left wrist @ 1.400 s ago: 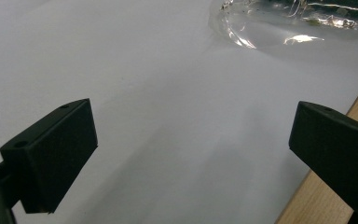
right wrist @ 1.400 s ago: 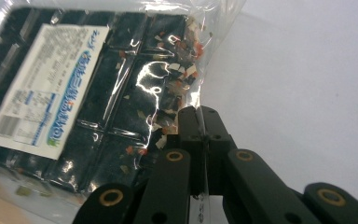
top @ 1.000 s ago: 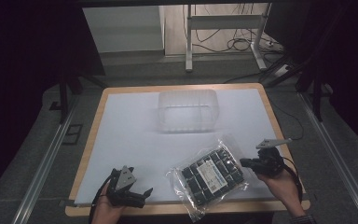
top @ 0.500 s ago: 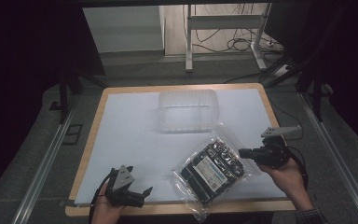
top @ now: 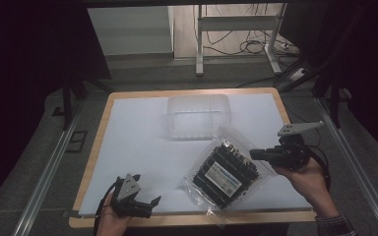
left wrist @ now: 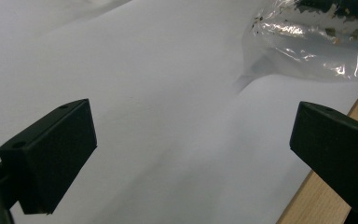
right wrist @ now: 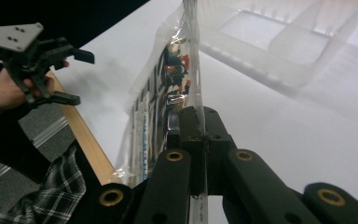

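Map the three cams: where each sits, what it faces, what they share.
High view: above the near table edge, looking forward and down; both hands, left claw, right claw.
Left gripper view: low over the sheet, between its open jaws; bag ahead.
Right gripper view: along shut jaws pinching the bag's edge; tray beyond.
Shared: bag, all three.
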A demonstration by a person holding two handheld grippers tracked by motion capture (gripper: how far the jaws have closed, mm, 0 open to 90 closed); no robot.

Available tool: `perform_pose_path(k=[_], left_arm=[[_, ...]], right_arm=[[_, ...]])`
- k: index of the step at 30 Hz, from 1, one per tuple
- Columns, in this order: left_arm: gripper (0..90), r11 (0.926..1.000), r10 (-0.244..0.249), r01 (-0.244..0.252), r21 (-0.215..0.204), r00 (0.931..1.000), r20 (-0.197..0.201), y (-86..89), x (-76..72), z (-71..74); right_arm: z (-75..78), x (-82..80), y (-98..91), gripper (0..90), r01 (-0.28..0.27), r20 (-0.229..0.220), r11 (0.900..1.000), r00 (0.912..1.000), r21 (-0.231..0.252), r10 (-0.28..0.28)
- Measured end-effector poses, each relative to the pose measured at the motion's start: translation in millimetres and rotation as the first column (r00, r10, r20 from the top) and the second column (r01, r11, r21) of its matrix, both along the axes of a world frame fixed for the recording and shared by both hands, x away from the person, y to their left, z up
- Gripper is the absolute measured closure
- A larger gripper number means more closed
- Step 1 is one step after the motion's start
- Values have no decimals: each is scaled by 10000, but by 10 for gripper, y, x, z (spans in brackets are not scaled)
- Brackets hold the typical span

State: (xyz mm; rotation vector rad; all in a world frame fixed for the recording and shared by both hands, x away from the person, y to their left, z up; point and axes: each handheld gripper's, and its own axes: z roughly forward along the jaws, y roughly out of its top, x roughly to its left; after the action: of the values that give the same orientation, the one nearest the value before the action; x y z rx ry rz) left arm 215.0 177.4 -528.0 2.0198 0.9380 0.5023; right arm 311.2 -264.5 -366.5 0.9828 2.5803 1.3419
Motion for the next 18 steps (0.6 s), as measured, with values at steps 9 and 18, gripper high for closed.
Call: perform_pose_path(k=[9, 18], left_arm=[[1, 10000, 21, -21, 43, 10000, 29, 1, 2, 1], [0, 10000, 20, -20, 45, 10000, 33, 7, 5, 1]], right_arm=[[275, -16, 137, 888, -439, 368, 9990, 9984, -21, 440], [559, -9, 244, 889, -581, 1089, 9979, 9922, -296, 610]])
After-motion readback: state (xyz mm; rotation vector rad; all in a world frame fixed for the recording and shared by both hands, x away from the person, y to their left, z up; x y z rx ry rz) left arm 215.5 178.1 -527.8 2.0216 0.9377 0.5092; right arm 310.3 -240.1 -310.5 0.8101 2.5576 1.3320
